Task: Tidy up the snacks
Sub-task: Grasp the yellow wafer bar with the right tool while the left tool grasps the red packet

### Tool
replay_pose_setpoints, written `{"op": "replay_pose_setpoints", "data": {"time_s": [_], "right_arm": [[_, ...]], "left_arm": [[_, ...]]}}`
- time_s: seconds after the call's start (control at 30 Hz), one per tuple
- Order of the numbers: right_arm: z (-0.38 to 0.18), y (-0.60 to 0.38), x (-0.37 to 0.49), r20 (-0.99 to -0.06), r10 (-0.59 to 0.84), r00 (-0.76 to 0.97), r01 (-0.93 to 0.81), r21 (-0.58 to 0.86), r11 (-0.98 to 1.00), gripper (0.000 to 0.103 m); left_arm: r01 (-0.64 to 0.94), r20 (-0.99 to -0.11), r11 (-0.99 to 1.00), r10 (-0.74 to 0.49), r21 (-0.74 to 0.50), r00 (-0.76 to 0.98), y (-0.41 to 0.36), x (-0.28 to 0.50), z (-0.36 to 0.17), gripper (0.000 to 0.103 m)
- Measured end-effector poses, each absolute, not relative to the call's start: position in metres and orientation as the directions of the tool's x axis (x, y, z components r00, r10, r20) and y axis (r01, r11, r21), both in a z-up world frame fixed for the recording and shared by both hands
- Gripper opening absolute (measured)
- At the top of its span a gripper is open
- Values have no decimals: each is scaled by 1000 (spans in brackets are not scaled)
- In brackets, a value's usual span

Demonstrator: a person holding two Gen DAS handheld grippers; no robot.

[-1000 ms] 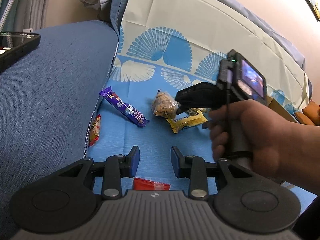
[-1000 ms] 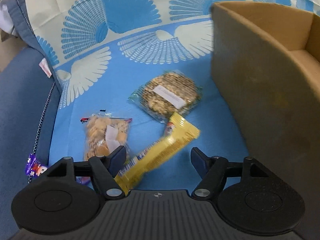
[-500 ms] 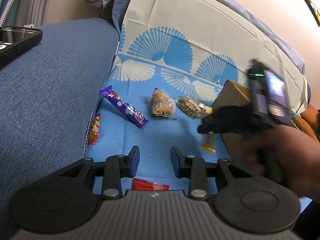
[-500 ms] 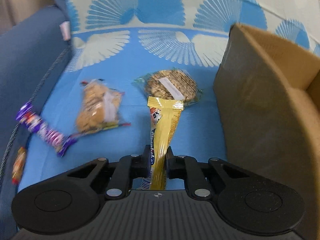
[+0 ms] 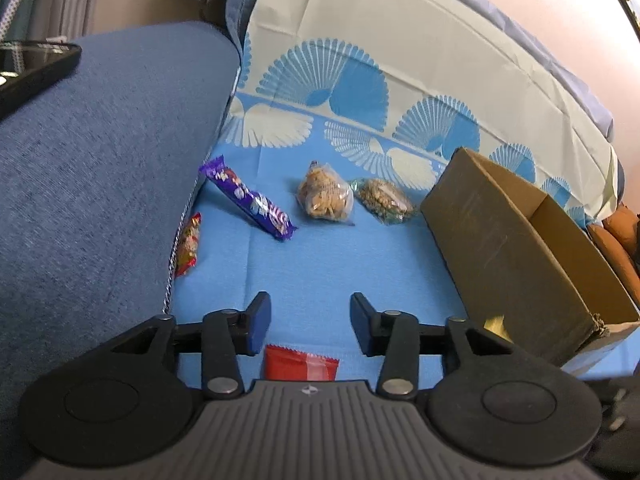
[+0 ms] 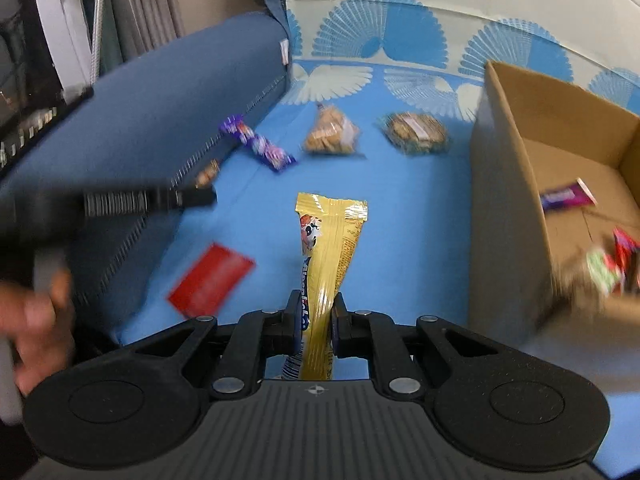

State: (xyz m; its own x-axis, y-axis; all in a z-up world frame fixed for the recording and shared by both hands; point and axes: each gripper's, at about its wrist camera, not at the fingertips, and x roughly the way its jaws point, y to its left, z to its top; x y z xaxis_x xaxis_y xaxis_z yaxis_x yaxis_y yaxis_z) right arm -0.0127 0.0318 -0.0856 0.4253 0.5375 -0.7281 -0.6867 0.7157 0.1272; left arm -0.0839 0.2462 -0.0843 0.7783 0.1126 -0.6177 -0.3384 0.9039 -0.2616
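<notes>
My right gripper (image 6: 316, 326) is clamped on the yellow snack bar (image 6: 328, 256), which juts forward between its pads, left of the cardboard box (image 6: 504, 200). My left gripper (image 5: 310, 326) has just been opening; its jaws stand apart with nothing between them, further left of that box. My left hand (image 6: 36, 320) grips its handle.

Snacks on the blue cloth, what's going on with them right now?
A person is sorting snacks into a cardboard box with two handheld grippers. The right gripper is shut on a yellow snack bar, lifted off the cloth beside the box. The left gripper holds nothing; its jaws have just been opening above a red packet. A purple bar and two clear bags wait on the cloth.
</notes>
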Motion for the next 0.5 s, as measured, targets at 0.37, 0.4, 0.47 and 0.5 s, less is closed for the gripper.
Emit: {"op": "replay_pose_setpoints", "data": {"time_s": [0.37, 0.4, 0.47, 0.5], "right_arm": [[-129, 26, -8, -787, 448, 425, -649, 80, 756, 14], [-130, 24, -5, -786, 454, 420, -645, 94, 759, 14], [-130, 22, -2, -785, 461, 415, -637, 111, 763, 16], [-131, 21, -1, -784, 462, 414, -634, 116, 765, 16]], "left_arm": [[-364, -757, 916, 116, -169, 643, 240, -60, -102, 78], [-365, -769, 918, 118, -157, 628, 238, -58, -104, 78], [-368, -791, 920, 125, -133, 599, 236, -54, -107, 78], [-371, -800, 921, 131, -120, 586, 235, -53, -108, 78]]}}
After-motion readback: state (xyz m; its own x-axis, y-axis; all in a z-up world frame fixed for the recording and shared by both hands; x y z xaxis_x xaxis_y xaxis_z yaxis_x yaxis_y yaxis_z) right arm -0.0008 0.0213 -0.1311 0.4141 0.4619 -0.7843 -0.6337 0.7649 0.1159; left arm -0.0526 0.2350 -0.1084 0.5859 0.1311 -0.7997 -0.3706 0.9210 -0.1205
